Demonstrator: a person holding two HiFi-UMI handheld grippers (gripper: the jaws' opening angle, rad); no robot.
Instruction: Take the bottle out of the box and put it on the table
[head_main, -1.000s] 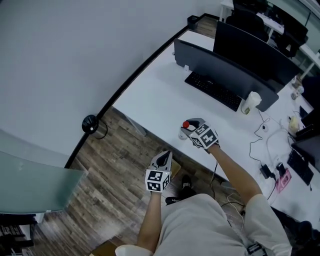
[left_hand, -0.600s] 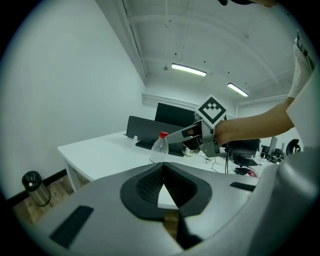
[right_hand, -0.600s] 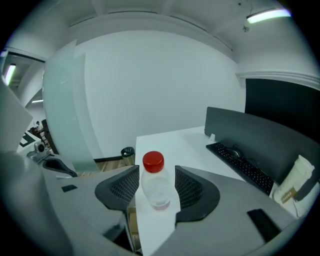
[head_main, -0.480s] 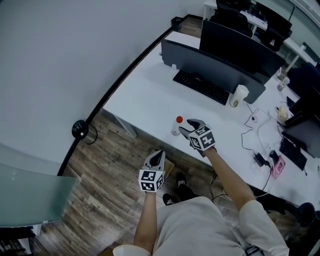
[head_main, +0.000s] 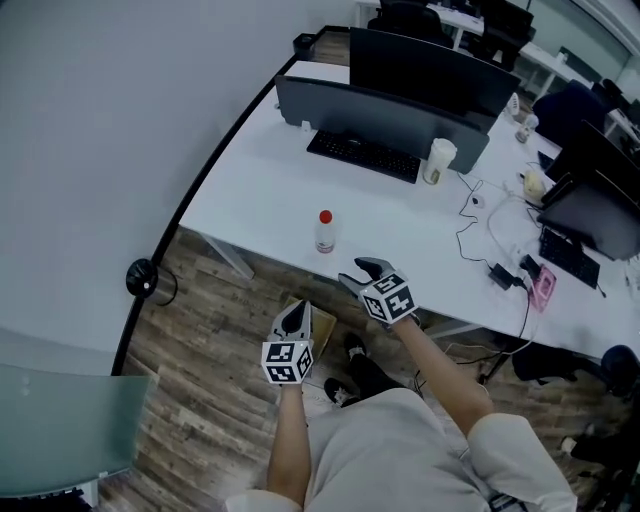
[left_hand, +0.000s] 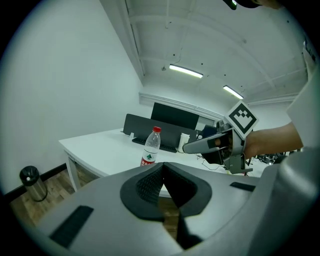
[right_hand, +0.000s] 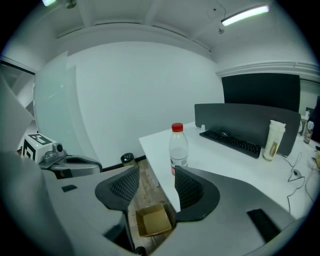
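two empty grippers: the right gripper (head_main: 362, 270), jaws wide apart, is nearer the bottle (head_main: 324, 231), standing upright on the table (head_main: 250, 200) ahead of its fingertips; the left gripper (head_main: 293, 318), jaws together, hangs near the box (right_hand: 152, 220).

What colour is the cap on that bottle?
Red cap on the bottle, clearest in the right gripper view.

The clear plastic bottle (head_main: 324, 232) with a red cap stands upright on the white desk (head_main: 250, 200), close to its near edge. The open, empty cardboard box (right_hand: 152, 220) sits on the wooden floor (head_main: 200, 340) below.
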